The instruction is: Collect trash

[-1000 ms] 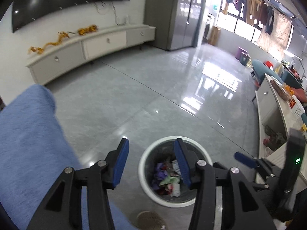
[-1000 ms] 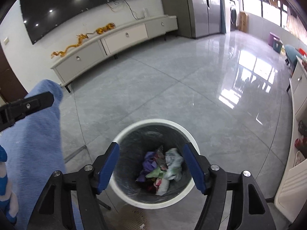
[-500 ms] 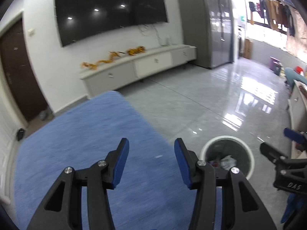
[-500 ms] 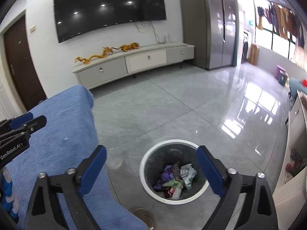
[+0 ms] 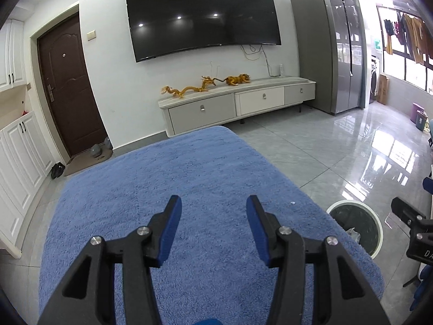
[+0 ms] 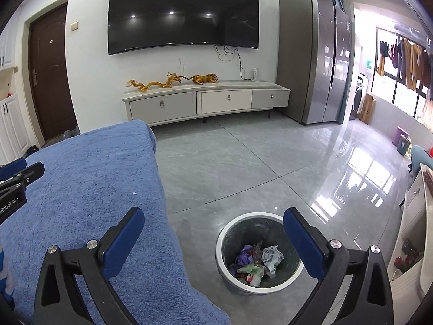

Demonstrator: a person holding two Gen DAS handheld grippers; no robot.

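A round bin with a white rim [image 6: 259,252] stands on the floor to the right of a table covered with a blue towel [image 6: 81,189]. It holds crumpled wrappers and paper trash [image 6: 257,260]. My right gripper [image 6: 213,233] is open and empty, high above the bin and the table's right edge. My left gripper [image 5: 213,224] is open and empty above the blue towel [image 5: 189,189]. The bin [image 5: 357,227] shows at the lower right of the left wrist view, with part of the right gripper beside it. A tiny white speck [image 5: 292,203] lies on the towel.
A grey tiled floor [image 6: 243,168] spreads ahead. A low TV cabinet [image 6: 205,103] with golden figurines stands under a wall TV [image 6: 184,13]. A tall grey fridge [image 6: 316,54] is at the right, a brown door [image 5: 67,94] at the left, white furniture [image 6: 416,216] at the far right.
Both grippers rose and tilted up, so the wall and TV came into view. The left gripper swung left from above the bin to over the blue towel. Both stayed open.
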